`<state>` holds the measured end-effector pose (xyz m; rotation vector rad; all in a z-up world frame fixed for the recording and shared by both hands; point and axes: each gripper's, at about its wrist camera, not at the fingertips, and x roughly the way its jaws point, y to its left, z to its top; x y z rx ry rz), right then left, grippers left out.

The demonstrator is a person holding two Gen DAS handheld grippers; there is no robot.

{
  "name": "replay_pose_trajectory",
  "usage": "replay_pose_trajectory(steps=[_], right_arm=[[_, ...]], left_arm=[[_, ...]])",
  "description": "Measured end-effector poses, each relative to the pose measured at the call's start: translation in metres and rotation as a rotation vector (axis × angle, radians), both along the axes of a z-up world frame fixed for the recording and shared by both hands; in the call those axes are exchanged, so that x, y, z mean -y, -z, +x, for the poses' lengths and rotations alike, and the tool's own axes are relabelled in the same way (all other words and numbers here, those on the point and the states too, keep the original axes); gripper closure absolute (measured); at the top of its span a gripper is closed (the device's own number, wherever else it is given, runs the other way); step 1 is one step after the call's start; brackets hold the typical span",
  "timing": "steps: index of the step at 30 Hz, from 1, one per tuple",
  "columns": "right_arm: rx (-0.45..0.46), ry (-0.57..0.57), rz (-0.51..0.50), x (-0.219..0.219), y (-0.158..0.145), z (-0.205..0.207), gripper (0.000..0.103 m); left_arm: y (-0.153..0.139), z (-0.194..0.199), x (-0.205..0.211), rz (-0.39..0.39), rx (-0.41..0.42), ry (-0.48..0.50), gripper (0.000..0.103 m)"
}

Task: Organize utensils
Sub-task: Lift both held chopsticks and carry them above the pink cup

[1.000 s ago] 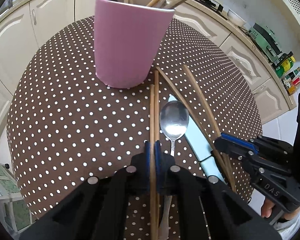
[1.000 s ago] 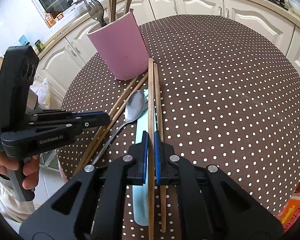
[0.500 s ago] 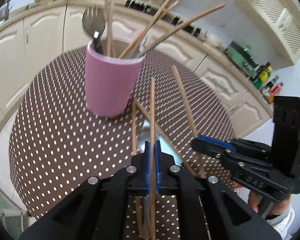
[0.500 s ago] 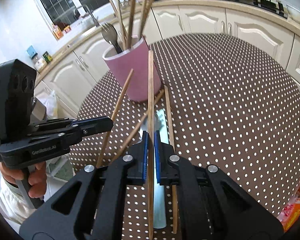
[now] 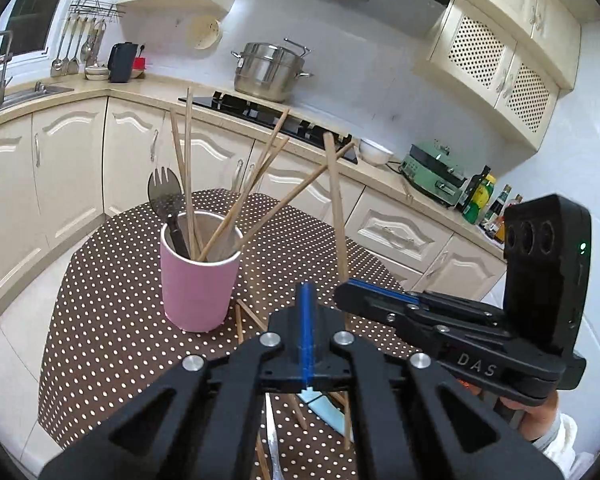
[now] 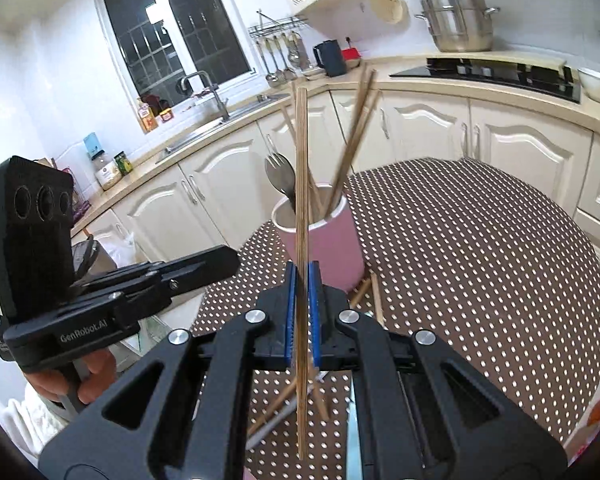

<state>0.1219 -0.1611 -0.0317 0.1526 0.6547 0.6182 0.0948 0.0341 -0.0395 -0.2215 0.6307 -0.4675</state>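
1. Farthest left, seen from the right wrist view, the left gripper (image 6: 224,258) is held in a bare hand (image 6: 80,380) beside the polka-dot surface (image 6: 480,248). Its fingers look pressed together. In its own view the blue pads meet with no gap at the tips, and I cannot tell whether anything is caught between them.
2. Next comes a pink cup (image 5: 198,280) standing upright on the brown, white-dotted surface. It holds several wooden chopsticks (image 5: 260,196) leaning outward and a dark metal spork (image 5: 162,196), head up.
3. Near the middle, the right gripper (image 6: 301,276) has its fingers clenched on a single wooden chopstick (image 6: 301,184). The stick stands nearly vertical, raised above the surface, in front of the cup.
4. Below and in front of the cup, loose chopsticks (image 5: 240,320) lie flat on the surface, touching or crossing one another. A pale blue utensil (image 5: 320,406) and a metal handle (image 5: 271,428) lie among them, mostly hidden by the left gripper's body.
5. To the right, the patterned surface stretches away toward cream kitchen cabinets (image 6: 520,136).
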Motion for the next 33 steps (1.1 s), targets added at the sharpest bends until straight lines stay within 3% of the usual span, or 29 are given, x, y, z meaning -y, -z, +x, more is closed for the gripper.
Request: replay_pose_trajectory(steps=[5,9,11,16,19,20,21,24,28,33], right_arm=[[-0.034,0.003,-0.029,-0.005,0.012,0.011,0.096],[-0.062,0.022,-0.049,-0.003,0.025,0.016,0.096],[-0.071,0.021,-0.054,-0.003,0.032,0.017,0.096],[-0.089,0.015,-0.049,-0.001,0.041,0.019,0.096],[-0.089,0.013,-0.048,-0.001,0.043,0.021,0.096],[-0.087,0.013,-0.049,-0.001,0.043,0.021,0.096],[-0.085,0.013,-0.049,-0.001,0.043,0.021,0.096],[-0.074,0.012,-0.049,-0.003,0.042,0.021,0.096],[-0.043,0.017,-0.039,-0.005,0.034,0.019,0.096],[0.025,0.024,-0.021,-0.011,0.014,0.02,0.096]], left_arm=[[0.019,0.02,0.001,0.026,-0.093,-0.04,0.103],[0.045,0.039,-0.003,0.007,-0.214,-0.077,0.1],[0.056,0.046,-0.004,0.003,-0.247,-0.096,0.074],[0.07,0.061,0.003,-0.031,-0.275,-0.104,0.073],[0.075,0.072,0.012,0.02,-0.277,-0.122,0.074],[0.078,0.077,0.013,0.015,-0.289,-0.119,0.083],[0.08,0.078,0.014,0.016,-0.29,-0.119,0.092],[0.078,0.078,0.017,0.024,-0.269,-0.108,0.097],[0.069,0.069,0.015,0.002,-0.219,-0.094,0.098],[0.045,0.057,0.006,-0.06,-0.1,-0.088,0.098]])
